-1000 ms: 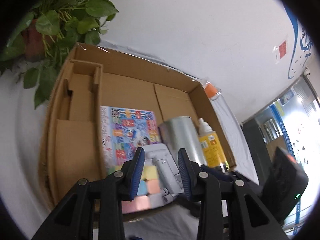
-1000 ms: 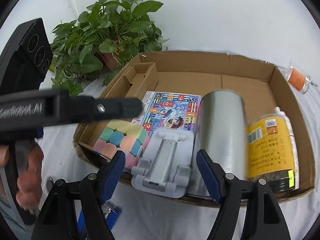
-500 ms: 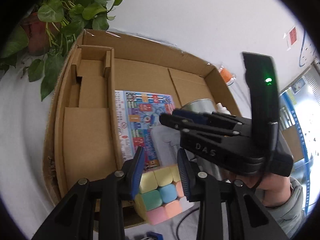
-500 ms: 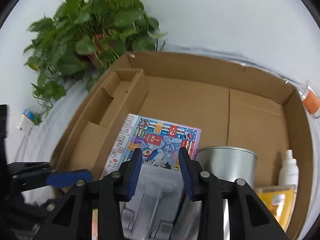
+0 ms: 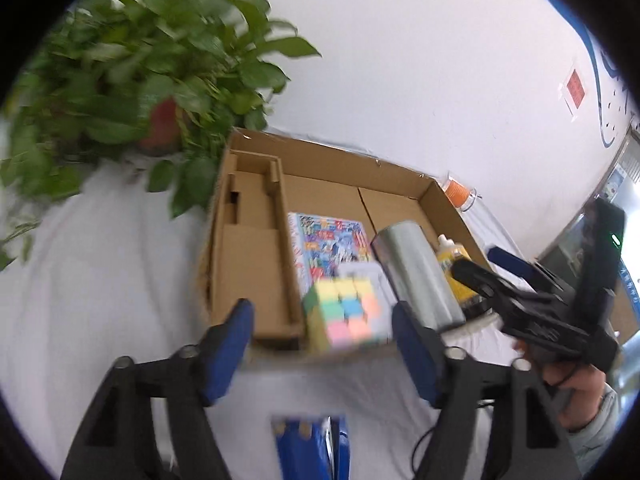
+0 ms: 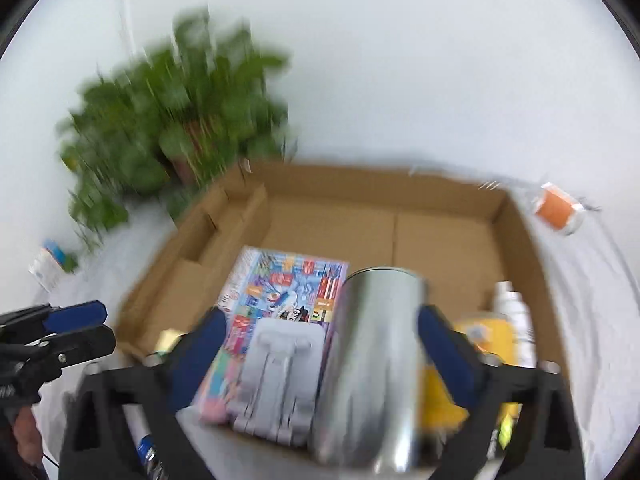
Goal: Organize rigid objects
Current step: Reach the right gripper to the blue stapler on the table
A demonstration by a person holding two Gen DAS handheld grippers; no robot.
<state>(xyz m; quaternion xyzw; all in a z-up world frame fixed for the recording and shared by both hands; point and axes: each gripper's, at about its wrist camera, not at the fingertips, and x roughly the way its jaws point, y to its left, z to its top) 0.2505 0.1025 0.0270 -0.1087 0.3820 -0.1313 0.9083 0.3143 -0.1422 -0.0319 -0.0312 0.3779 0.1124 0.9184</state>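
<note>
We judge the main risk to be the pastel cube [image 5: 346, 314]: it sits at the near edge of the cardboard box [image 5: 256, 280], at about 6 o'clock of the box floor, propped partly on the grey phone stand [image 6: 276, 380]. A careless sweep of our left claw [image 5: 320, 344] could knock it over the low front wall onto the white worktop [image 5: 100, 280]. The silver cylinder [image 6: 372, 364] lies on its side at about 5 o'clock in the box and could roll against the yellow bottle [image 6: 480, 344] if our right claw [image 6: 320, 360] clips it. Both views are smeared with motion, so fine contact is hard to read.

Our left claw is opening, jaws spread moderately wide; the cube appears between the blue pads in view, but the pads stand clear of it and grip nothing. Our right claw is opening too, spread about as wide as it goes, framing the stand and the cylinder without pressing either. The colourful booklet [image 5: 328, 240] lies flat in the box's middle.
</note>
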